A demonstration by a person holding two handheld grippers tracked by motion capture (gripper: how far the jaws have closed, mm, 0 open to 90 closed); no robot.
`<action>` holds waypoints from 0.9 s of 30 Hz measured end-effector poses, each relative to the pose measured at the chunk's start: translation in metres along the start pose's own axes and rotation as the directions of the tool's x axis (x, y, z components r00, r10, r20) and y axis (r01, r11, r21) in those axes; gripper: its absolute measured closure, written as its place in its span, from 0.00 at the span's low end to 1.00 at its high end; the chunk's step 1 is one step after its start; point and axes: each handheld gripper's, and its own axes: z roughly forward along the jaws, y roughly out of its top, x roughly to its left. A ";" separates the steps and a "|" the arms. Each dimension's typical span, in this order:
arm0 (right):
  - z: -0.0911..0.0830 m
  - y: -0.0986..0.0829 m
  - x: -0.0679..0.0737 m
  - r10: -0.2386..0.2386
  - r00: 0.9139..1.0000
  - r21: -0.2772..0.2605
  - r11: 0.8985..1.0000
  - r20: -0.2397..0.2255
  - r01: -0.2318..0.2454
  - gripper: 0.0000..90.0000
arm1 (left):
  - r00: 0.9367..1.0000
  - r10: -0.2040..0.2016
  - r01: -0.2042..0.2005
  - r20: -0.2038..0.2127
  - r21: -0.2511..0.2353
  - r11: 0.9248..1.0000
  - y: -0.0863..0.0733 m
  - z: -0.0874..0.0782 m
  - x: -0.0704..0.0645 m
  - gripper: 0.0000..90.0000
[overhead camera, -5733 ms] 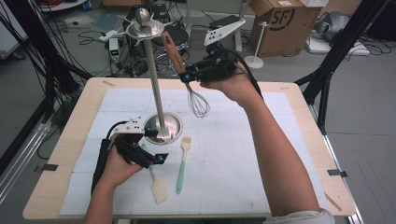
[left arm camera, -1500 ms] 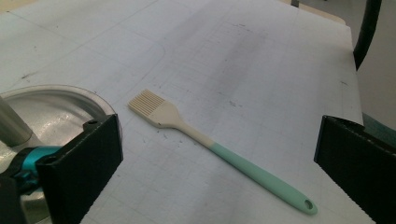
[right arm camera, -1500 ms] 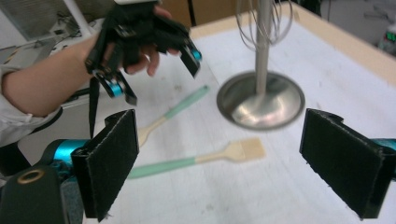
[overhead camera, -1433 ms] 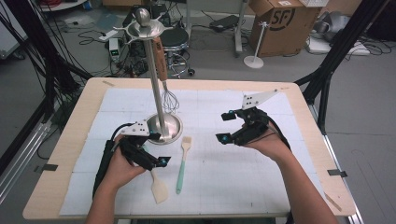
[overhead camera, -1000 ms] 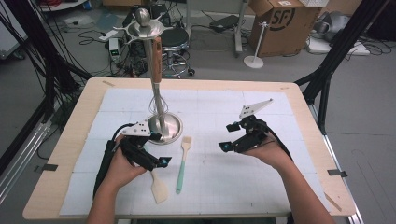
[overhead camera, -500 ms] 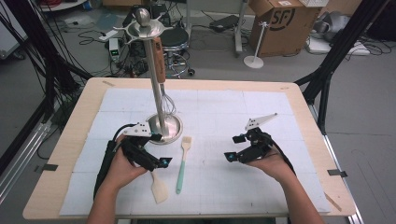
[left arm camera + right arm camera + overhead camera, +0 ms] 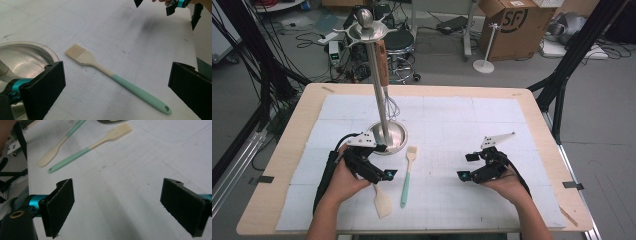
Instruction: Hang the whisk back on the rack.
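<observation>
One whisk (image 7: 392, 102) already hangs on the utensil stand (image 7: 382, 95); two tools remain on the tabletop (image 7: 532, 107): the pastry brush (image 7: 407, 175) near the stand's base and the spatula (image 7: 381, 202) just left of it. Left gripper (image 7: 374, 167) and right gripper (image 7: 475, 166) both rest low, jaws wide and empty. The whisk's handle sits partly hidden behind the pole.
</observation>
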 end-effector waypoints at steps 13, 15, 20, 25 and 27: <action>-0.011 -0.007 -0.001 -0.025 1.000 -0.098 0.995 -0.012 0.024 0.13 | 1.000 0.004 -0.003 0.013 -0.022 1.000 0.001 -0.003 0.000 0.02; -0.012 -0.008 -0.001 -0.031 0.999 -0.104 0.994 -0.020 0.028 0.13 | 1.000 0.006 -0.005 0.015 -0.023 1.000 0.001 -0.004 0.000 0.02; -0.014 -0.007 0.000 -0.063 0.998 -0.131 0.990 -0.025 0.059 0.13 | 1.000 0.004 -0.003 0.015 -0.028 1.000 0.001 -0.003 0.000 0.02; -0.015 -0.010 -0.002 -0.059 0.998 -0.115 0.992 0.005 0.059 0.13 | 1.000 0.004 -0.004 0.014 -0.021 1.000 0.001 -0.001 -0.001 0.02; -0.015 -0.010 -0.001 -0.048 0.999 -0.111 0.993 0.017 0.049 0.13 | 1.000 0.013 -0.013 0.016 -0.015 1.000 0.002 -0.001 -0.002 0.02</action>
